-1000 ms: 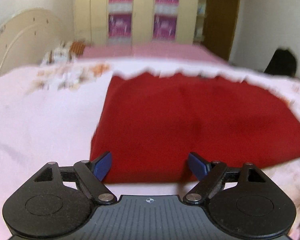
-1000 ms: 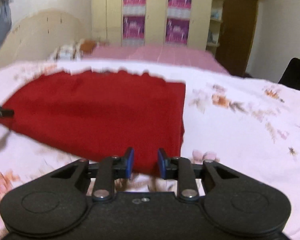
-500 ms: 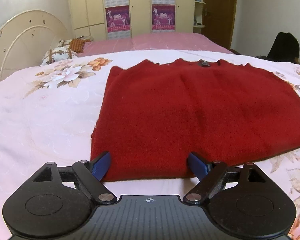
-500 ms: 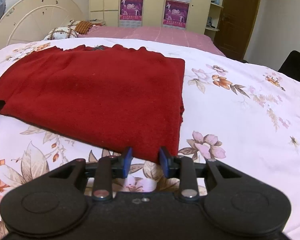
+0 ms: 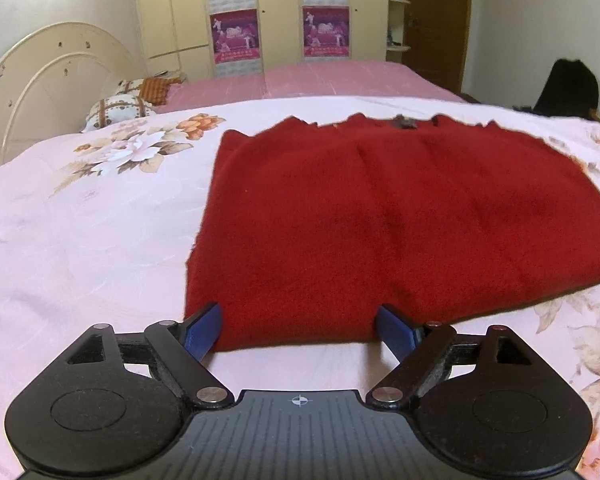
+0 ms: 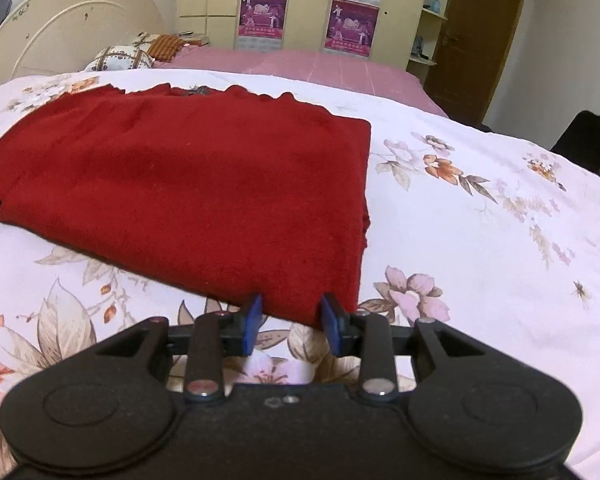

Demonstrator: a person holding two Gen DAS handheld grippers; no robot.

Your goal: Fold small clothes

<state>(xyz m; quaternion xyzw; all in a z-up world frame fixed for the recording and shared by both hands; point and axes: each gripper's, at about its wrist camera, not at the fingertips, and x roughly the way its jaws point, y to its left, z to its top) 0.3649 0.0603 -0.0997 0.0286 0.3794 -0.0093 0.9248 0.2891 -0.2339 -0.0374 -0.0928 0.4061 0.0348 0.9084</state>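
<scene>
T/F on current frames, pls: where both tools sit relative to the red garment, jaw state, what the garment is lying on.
1. The red garment lies spread flat on a floral bedsheet. True.
2. The left tool is clamped shut on the garment. False: its jaws stand wide apart at the garment's near edge.
3. The right tool sits at the garment's near right corner. True.
4. The right tool's jaws are spread wider than the left's. False: they stand closer together, with a gap showing.
5. The garment is lifted off the bed. False: it lies on the sheet.
</scene>
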